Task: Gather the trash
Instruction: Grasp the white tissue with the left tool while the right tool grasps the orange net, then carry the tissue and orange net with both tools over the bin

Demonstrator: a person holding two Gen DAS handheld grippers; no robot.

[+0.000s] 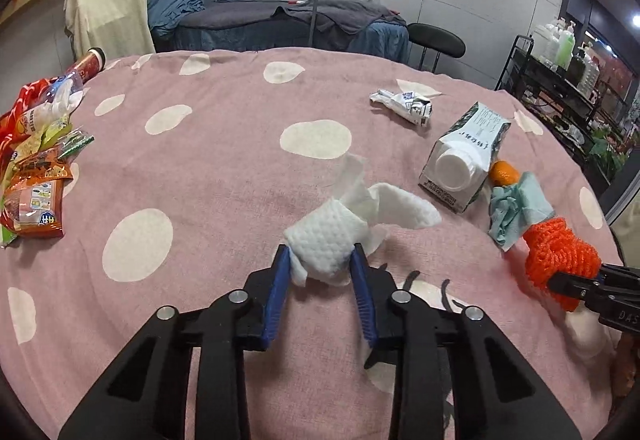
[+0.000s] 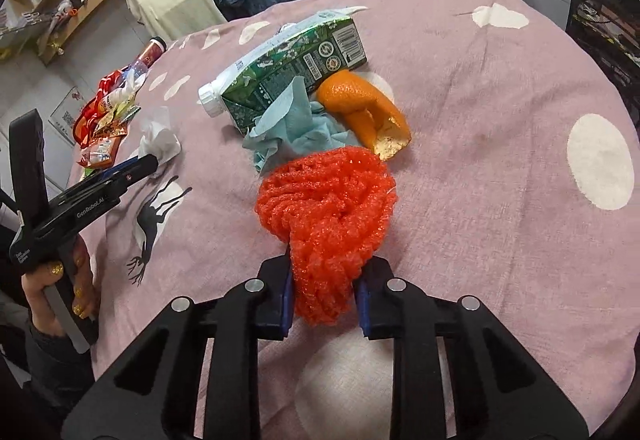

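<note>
Both tools are clamped on trash: the left gripper (image 1: pixel 320 260) pinches the white tissue (image 1: pixel 332 236) lying on the pink tablecloth (image 1: pixel 224 180), the right gripper (image 2: pixel 325 280) squeezes the orange foam net (image 2: pixel 326 200); the wrapper pile (image 1: pixel 36 168) lies at ten o'clock, nearer the left hand

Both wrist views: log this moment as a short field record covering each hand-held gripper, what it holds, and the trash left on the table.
left hand-held gripper: shut on white paper towel
right hand-held gripper: shut on orange foam net
loose, near right: milk carton on its side, orange peel, blue tissue touching the carton
loose, far side: crumpled paper
pile at left edge: snack wrappers, plastic bottle
surface: pink spotted tablecloth
</note>
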